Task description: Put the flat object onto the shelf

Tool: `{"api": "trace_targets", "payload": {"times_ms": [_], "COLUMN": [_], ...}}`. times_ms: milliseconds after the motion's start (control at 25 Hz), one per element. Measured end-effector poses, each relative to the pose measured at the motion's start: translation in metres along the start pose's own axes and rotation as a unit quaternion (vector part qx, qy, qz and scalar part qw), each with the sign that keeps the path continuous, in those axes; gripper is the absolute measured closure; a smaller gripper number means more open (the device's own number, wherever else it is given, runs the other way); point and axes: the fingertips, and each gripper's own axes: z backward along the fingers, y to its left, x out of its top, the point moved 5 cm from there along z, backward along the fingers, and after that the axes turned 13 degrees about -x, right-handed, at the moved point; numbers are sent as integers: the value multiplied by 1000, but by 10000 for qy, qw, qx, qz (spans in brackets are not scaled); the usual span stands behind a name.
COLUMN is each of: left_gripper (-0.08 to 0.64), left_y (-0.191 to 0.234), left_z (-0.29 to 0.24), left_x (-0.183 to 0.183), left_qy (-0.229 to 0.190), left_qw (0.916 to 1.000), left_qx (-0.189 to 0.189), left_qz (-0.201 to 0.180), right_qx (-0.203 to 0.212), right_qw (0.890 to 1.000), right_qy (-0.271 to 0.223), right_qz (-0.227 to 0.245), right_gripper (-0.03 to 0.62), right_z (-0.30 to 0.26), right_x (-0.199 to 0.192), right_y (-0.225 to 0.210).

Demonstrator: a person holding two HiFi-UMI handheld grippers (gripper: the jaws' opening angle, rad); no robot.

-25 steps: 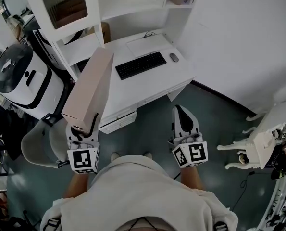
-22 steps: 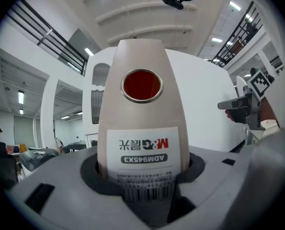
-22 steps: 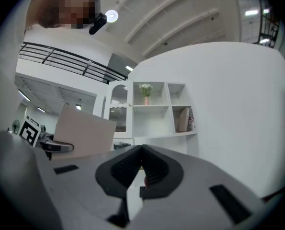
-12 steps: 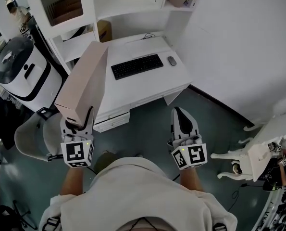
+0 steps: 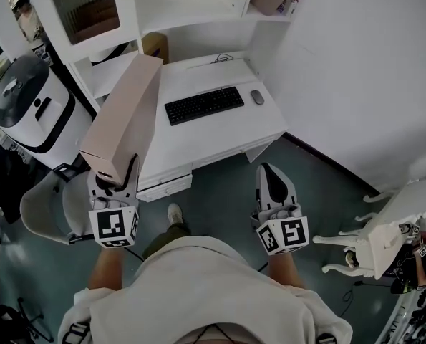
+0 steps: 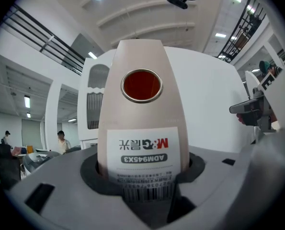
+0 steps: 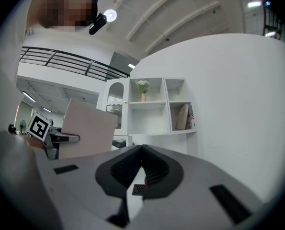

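The flat object (image 5: 124, 115) is a tall, thin pinkish-beige file box with a red-lined finger hole and a barcode label. My left gripper (image 5: 117, 176) is shut on its lower end and holds it upright on edge, tilted toward the desk. In the left gripper view the box's spine (image 6: 141, 123) fills the middle between the jaws. My right gripper (image 5: 270, 170) hangs to the right over the floor, shut, with nothing in it (image 7: 141, 164). The white shelf unit (image 5: 191, 9) stands ahead above the desk; its open cubbies (image 7: 152, 107) show in the right gripper view.
A white desk (image 5: 220, 135) carries a black keyboard (image 5: 204, 104) and a mouse (image 5: 257, 97). A brown box (image 5: 155, 45) sits at its back. A white domed machine (image 5: 26, 110) and a grey chair (image 5: 48, 206) stand on the left. A white ornate table (image 5: 388, 224) is at right.
The person has stepped forward, a foot now showing below the desk. The left gripper still holds the box, carried slightly left and up in view. The right gripper stays shut.
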Motion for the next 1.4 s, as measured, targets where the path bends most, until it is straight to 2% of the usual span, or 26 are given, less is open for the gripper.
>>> {"api": "trace_targets", "payload": {"times_ms": [360, 1040, 1400], "left_gripper": [299, 299, 299], "left_y": [30, 92, 92], "left_z": [-64, -153, -185], "left_x": [-16, -30, -22], "left_qy": [58, 8, 49], "left_qw": [9994, 9959, 9952], "left_qx": [-325, -896, -971], "left_qz": [97, 69, -84], "right_qx": [-270, -413, -309], "right_qw": [9996, 9990, 9994], "right_qy": [10, 70, 118], "right_qz": [85, 158, 127], "right_gripper": [589, 589, 589], "right_z": [-66, -178, -207], "right_x": [2, -7, -13], "right_y": [1, 37, 26]}}
